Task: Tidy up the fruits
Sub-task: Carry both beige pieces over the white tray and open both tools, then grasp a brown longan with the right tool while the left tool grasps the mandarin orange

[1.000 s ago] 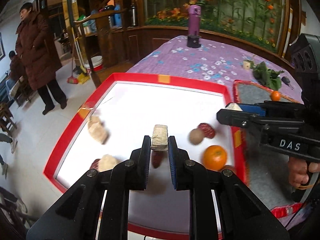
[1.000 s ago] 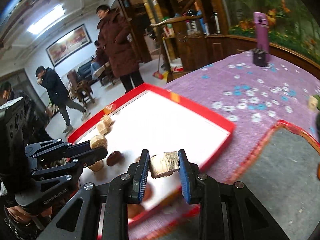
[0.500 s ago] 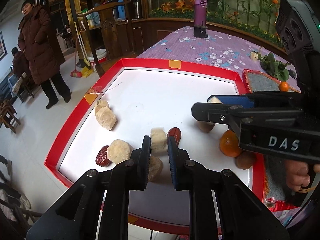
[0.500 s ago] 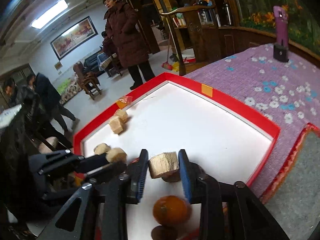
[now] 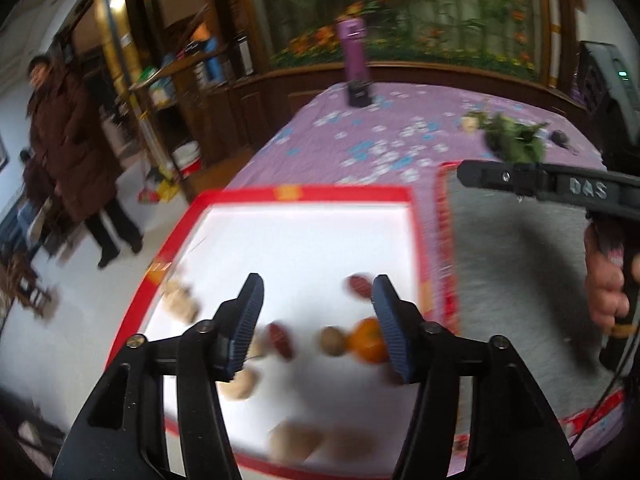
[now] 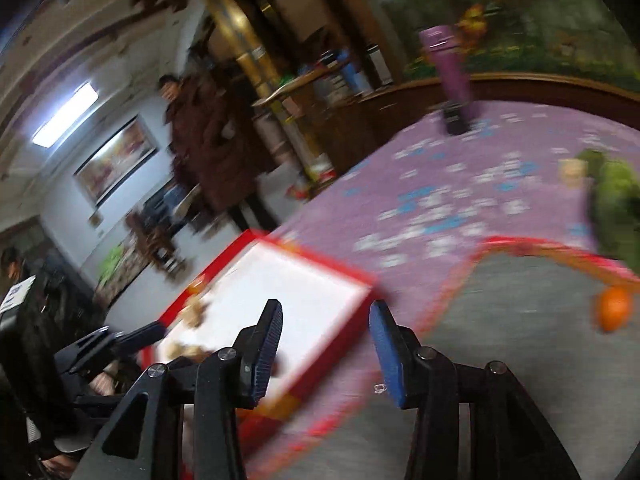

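Table (image 5: 400, 148) is wearing a purple floral cloth. Lying directly on it: red-rimmed white tray (image 5: 304, 193), grey mat (image 5: 520, 264) beside it, purple bottle (image 5: 354, 62) and greens (image 5: 516, 142) at the far end.

— Left claw (image 5: 316, 324) is pointing forward and down, black arms forking out from the bottom of its own camera view, and the jaws are opening right now. Nothing pinched between those ribbed blue pads (image 5: 247, 322).

— And the right claw (image 6: 326, 348)?

— Same story: jaws opening, blue pads apart, nothing gripped. It's rolled over, so its view sits tilted.

— Can you see who's holding it?

— A bare hand (image 5: 606, 280), fingers wrapped round the black handle. From the left camera the right claw reaches in from the right edge, side-on, up high. The left claw shows dimly at the lower left of the right camera.
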A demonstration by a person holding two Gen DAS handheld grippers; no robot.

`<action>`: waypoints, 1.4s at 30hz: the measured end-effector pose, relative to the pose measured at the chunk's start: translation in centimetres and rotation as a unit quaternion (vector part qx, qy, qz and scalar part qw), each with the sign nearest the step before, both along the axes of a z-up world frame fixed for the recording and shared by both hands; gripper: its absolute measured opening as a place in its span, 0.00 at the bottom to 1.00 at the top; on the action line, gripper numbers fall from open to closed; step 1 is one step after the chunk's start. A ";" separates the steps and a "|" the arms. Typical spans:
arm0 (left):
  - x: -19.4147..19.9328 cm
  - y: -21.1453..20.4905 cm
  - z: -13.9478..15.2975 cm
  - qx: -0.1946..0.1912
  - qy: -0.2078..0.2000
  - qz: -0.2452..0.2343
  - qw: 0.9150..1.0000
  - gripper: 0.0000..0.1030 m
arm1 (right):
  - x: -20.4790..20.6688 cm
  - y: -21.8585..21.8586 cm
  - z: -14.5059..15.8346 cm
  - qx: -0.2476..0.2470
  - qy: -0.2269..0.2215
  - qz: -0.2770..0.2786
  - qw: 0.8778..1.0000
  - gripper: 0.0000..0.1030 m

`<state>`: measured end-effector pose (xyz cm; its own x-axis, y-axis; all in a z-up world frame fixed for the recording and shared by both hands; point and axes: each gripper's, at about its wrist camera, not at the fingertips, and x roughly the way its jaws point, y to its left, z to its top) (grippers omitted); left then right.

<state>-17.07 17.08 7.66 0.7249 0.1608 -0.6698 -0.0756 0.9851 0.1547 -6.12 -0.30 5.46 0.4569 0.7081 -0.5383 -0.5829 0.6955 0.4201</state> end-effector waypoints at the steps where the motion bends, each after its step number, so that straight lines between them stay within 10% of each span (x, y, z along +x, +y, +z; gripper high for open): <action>1: 0.4 -1.1 0.2 0.000 0.000 -0.015 1.000 0.57 | 0.4 -1.8 0.0 0.001 0.001 -0.017 1.000 0.42; 13: 8.3 -13.5 0.9 -0.006 0.013 -0.143 0.990 0.57 | 3.4 -18.5 -2.0 -0.097 -0.001 -0.184 0.978 0.43; 32: 14.9 -19.9 -1.2 -0.023 0.030 -0.188 0.981 0.57 | 5.6 -18.0 -5.3 -0.160 0.029 -0.193 0.968 0.20; 42: 18.1 -23.5 -3.2 -0.009 0.053 -0.207 0.977 0.57 | 5.7 -22.4 -4.2 -0.091 0.076 -0.261 0.958 0.20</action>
